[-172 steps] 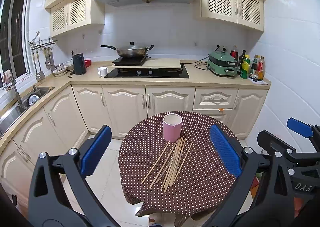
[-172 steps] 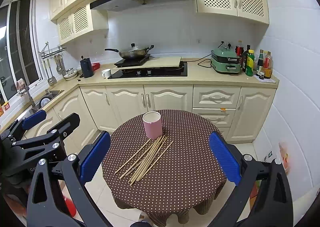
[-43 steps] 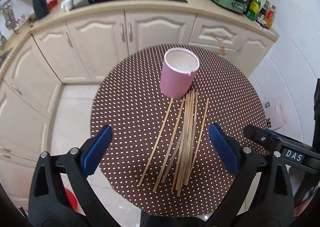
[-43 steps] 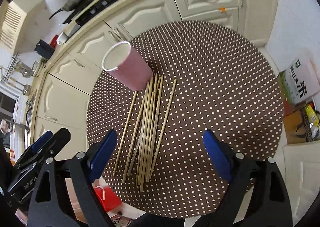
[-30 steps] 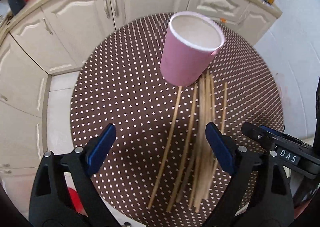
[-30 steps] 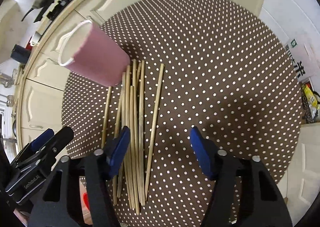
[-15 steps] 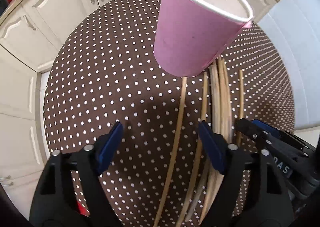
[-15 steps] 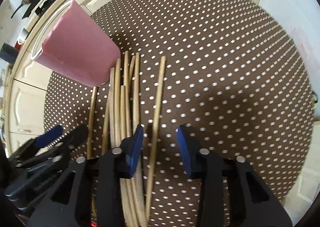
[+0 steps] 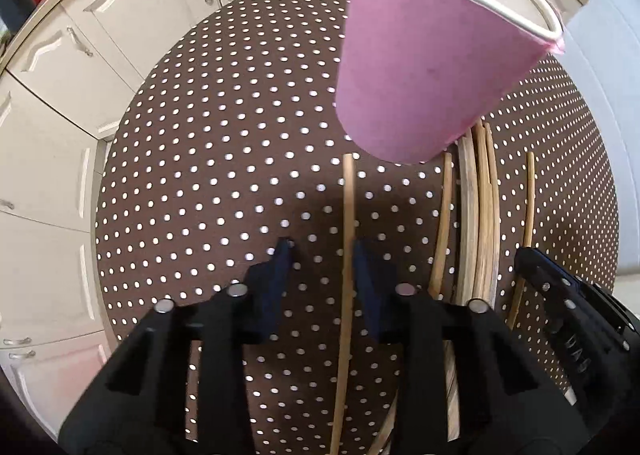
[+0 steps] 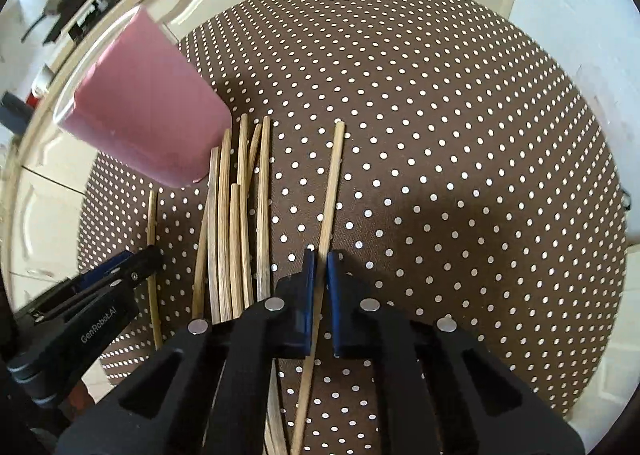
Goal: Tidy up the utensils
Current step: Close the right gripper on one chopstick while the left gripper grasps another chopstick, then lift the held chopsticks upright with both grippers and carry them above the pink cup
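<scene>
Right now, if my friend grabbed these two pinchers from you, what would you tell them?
Right gripper: shut on the loose chopstick at the right of the bundle.
Left gripper: just been closing, leftmost chopstick between its jaws, gap still showing.
Pink cup stands on the dotted table, at the sticks' far ends.
Done: none in the cup yet.
Left: lift both, drop them in, then the rest.

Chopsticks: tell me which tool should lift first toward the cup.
Right, probably. The right tool is shut on the lone outer chopstick. The left tool has been closing; its chopstick sits between pads that look apart. The cup is near both.
</scene>
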Motion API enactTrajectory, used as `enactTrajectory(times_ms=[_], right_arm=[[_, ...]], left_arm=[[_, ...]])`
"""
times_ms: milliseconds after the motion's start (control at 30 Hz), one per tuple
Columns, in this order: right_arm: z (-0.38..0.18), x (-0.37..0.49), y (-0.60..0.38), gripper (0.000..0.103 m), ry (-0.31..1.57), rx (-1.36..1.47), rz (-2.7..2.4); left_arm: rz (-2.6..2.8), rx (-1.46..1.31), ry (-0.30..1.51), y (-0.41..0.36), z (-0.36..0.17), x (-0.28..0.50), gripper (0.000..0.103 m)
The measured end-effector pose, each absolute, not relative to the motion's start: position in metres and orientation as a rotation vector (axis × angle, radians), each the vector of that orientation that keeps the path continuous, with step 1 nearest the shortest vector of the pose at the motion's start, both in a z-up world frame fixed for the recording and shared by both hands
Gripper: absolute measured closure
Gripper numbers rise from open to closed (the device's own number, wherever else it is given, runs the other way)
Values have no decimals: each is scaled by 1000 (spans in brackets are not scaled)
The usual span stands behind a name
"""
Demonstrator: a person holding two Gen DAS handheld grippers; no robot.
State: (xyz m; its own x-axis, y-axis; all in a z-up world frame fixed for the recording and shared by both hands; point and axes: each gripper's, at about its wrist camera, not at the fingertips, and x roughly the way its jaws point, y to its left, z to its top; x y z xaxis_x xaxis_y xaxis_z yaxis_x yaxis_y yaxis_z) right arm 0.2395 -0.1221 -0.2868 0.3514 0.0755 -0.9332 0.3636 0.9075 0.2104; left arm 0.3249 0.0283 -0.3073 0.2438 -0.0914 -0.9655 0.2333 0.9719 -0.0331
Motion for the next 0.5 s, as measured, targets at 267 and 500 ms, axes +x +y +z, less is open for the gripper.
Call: enactTrajectory(times_ms=[267,500], right_arm=[[-271,231,-164,99,1131,473,-178],[-236,231,-197,99,994,508,-65]], left_arm=[[-198,44,1319,63,-307,329,97],[-131,-30,1258,72,-277,315,97]])
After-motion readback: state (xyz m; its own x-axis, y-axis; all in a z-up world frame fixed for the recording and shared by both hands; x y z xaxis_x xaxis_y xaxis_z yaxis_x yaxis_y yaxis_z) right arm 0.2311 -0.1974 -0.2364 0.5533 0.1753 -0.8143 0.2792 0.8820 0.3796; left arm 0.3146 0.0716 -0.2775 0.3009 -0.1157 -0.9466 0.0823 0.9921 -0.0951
